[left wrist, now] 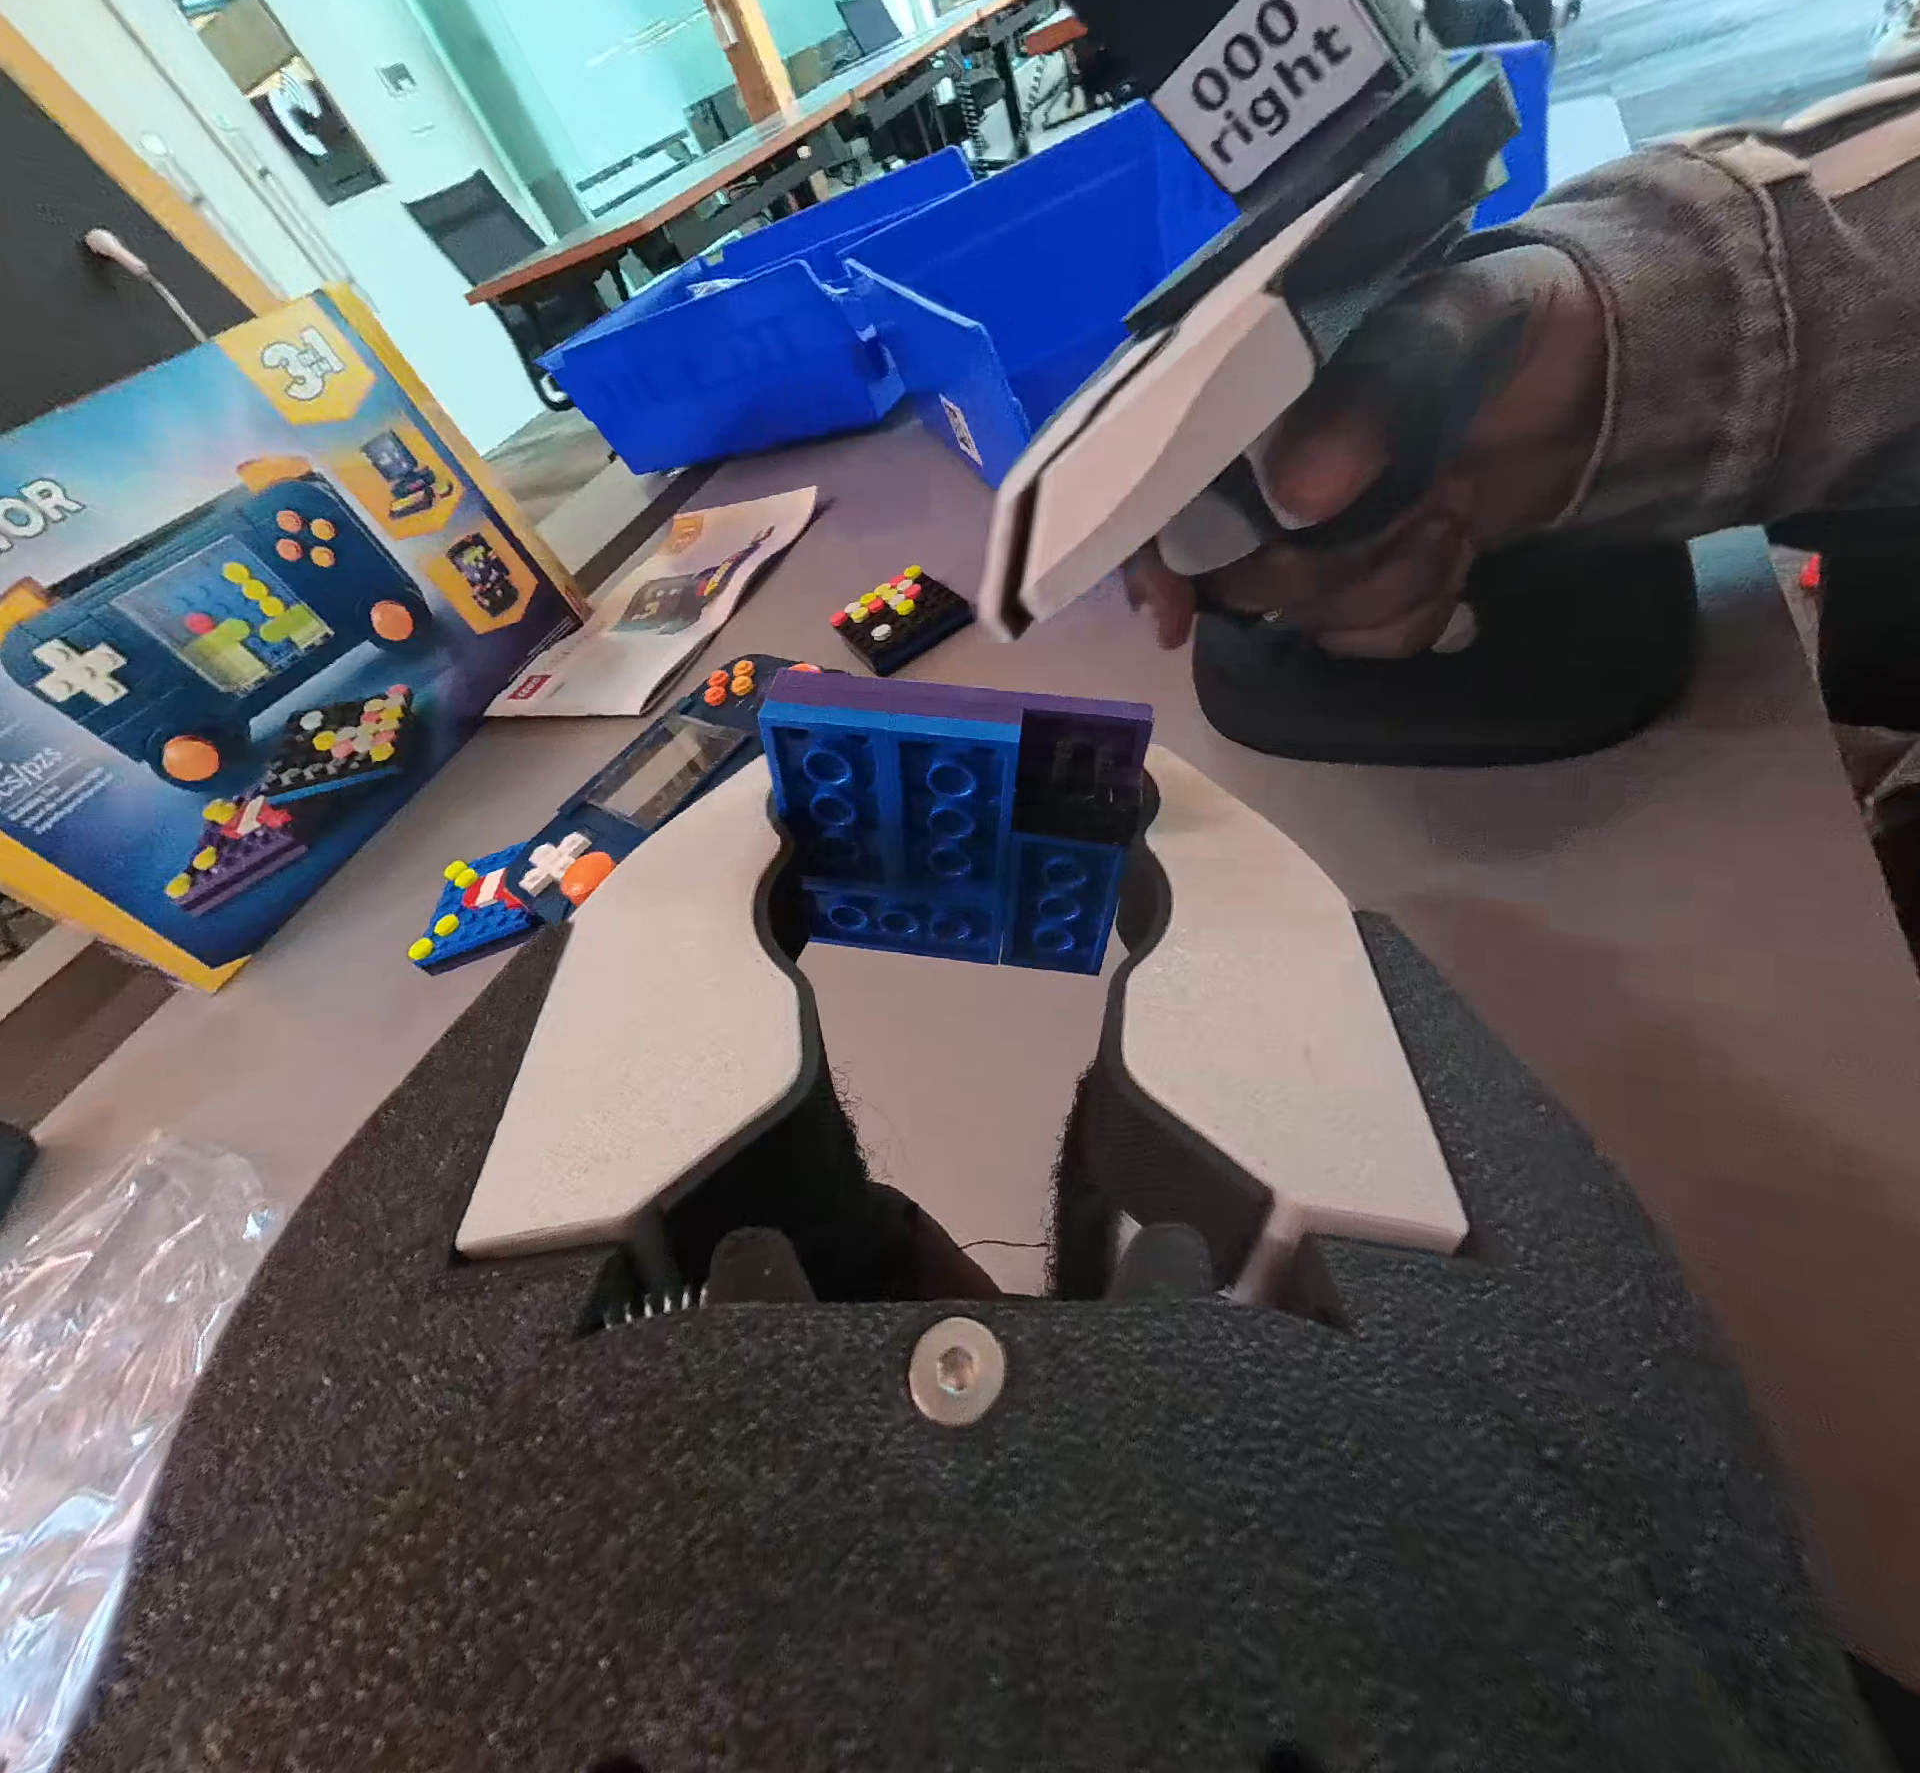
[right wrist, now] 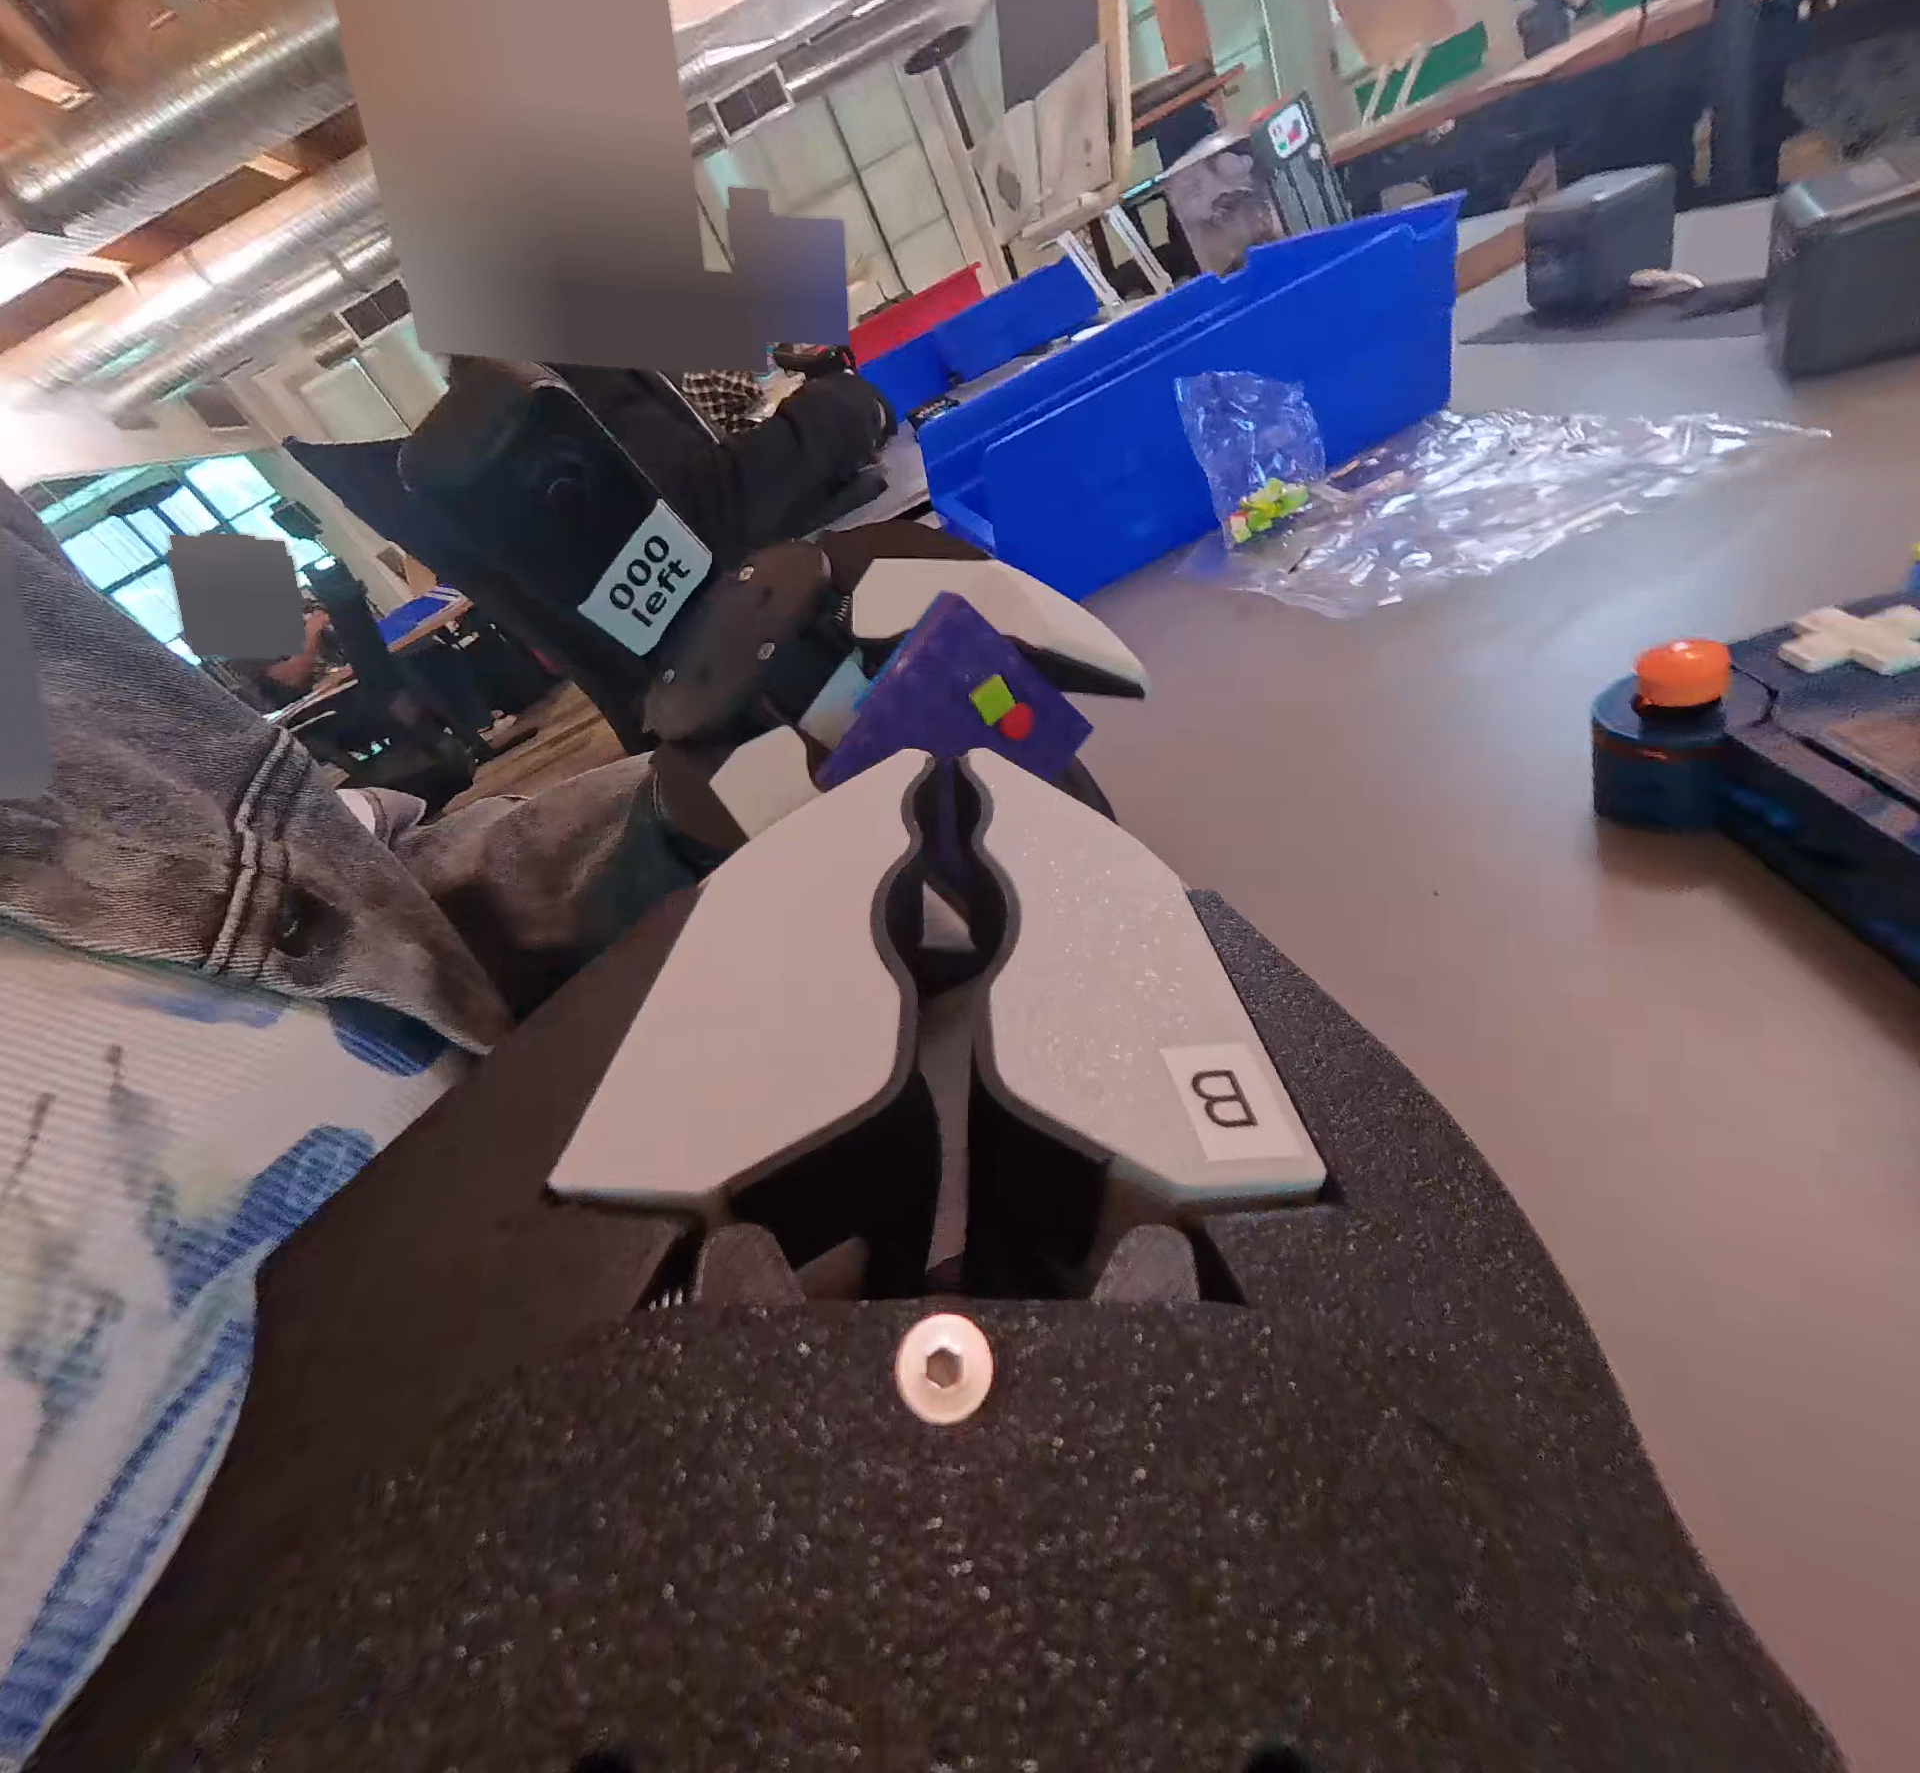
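My left gripper [left wrist: 961,788] is shut on a flat blue and purple brick panel [left wrist: 935,830], held upright above the grey table [left wrist: 1507,944] with its underside towards the camera. In the right wrist view the same panel [right wrist: 951,684] shows its purple face with a green and a red tile, held between the left gripper's fingers [right wrist: 987,617]. My right gripper [right wrist: 945,767] is shut and empty, its tips just below the panel's edge. In the left wrist view the right gripper [left wrist: 1003,601] hangs up and right of the panel, held by a hand.
A toy box [left wrist: 239,601], a booklet [left wrist: 675,601], a dark blue handheld console model [left wrist: 665,767] [right wrist: 1818,747], a black studded plate [left wrist: 899,617] and a blue studded plate [left wrist: 468,913] lie on the table. Blue bins [left wrist: 831,341] [right wrist: 1195,435] stand behind. Plastic bags [right wrist: 1455,497] lie nearby. My left and right fingertips are right by each other.
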`<state>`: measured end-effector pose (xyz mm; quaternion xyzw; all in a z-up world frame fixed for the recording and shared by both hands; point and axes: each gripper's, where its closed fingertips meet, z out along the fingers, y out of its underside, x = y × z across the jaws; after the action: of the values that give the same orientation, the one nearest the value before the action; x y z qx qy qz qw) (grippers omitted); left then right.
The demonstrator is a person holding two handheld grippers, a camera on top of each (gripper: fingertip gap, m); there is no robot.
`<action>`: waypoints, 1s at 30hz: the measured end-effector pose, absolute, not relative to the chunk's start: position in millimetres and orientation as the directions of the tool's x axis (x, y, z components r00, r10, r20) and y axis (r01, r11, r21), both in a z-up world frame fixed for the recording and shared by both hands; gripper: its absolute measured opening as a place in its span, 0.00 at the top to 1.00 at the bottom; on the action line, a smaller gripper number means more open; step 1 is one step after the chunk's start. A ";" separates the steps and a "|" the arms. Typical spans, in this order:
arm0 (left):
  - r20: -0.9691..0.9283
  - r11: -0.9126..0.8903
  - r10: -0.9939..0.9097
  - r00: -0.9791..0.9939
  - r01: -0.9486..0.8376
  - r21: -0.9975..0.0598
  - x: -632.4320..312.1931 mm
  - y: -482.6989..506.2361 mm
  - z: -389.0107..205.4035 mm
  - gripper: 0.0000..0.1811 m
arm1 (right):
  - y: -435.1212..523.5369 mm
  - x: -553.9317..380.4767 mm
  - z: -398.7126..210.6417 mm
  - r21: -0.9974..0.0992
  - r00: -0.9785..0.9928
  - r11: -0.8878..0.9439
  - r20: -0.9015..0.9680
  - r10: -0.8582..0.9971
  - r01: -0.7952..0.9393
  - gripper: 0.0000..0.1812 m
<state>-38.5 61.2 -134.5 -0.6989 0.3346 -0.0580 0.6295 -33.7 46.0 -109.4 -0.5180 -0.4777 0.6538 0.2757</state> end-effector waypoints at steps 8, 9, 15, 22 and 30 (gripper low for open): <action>-0.337 0.070 -0.595 0.730 -0.370 -0.926 -24.4 51.8 -129.3 0.68 | 33.1 -46.3 -111.7 -0.895 -0.359 -0.417 -0.447 0.820 0.162 0.93; -0.339 0.070 -0.600 0.724 -0.374 -0.925 -22.8 51.2 -130.6 0.68 | 32.6 -47.1 -111.1 -0.894 -0.359 -0.419 -0.447 0.819 0.157 0.93; -0.334 0.093 -0.647 0.685 -0.363 -0.927 -16.7 43.6 -131.0 0.68 | 26.7 -45.1 -113.1 -0.906 -0.390 -0.387 -0.423 0.818 0.171 0.96; -0.298 0.069 -0.708 0.640 -0.358 -0.931 -12.5 38.9 -138.8 0.68 | 22.7 -43.1 -117.7 -0.920 -0.391 -0.332 -0.388 0.835 0.207 0.96; -0.305 0.036 -0.690 0.656 -0.390 -0.920 -14.0 41.5 -146.0 0.69 | 26.2 -43.6 -125.6 -0.940 -0.319 -0.252 -0.317 0.893 0.229 0.96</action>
<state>-14.0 41.5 -146.0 -0.6831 0.3952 -0.1248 0.6013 -43.6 26.2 -125.6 -0.5139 -0.5457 0.6016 0.2762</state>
